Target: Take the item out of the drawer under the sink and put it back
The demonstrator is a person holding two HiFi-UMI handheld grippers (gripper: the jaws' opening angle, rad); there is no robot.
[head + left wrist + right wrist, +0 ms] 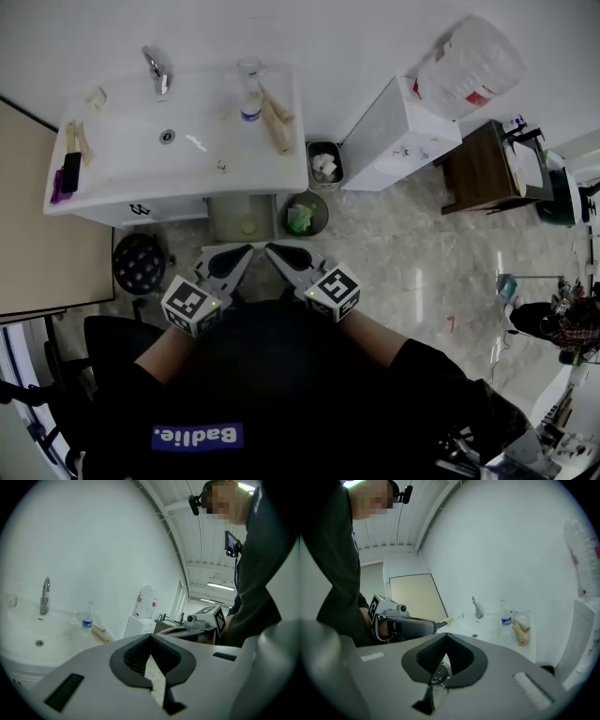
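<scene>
The white sink vanity (281,169) stands ahead of me, and its white front panel (141,210) looks closed. Below its right end is a grey compartment (231,223) with a small green thing (247,226) in it. I cannot tell whether this is the drawer. My left gripper (246,251) and right gripper (272,249) hang close to my body, tips nearly touching each other, well short of the vanity. Both are shut with nothing held. In the left gripper view the left gripper (151,635) has its jaws together. In the right gripper view the right gripper (446,634) looks the same.
On the sink top are a faucet (157,67), a water bottle (250,94) and wooden rolling pins (277,117). A round bin (303,216) and a small bin (325,166) stand right of the vanity. Further right are a white dispenser (398,136) and a brown table (483,169). A black stool (139,264) sits at the left.
</scene>
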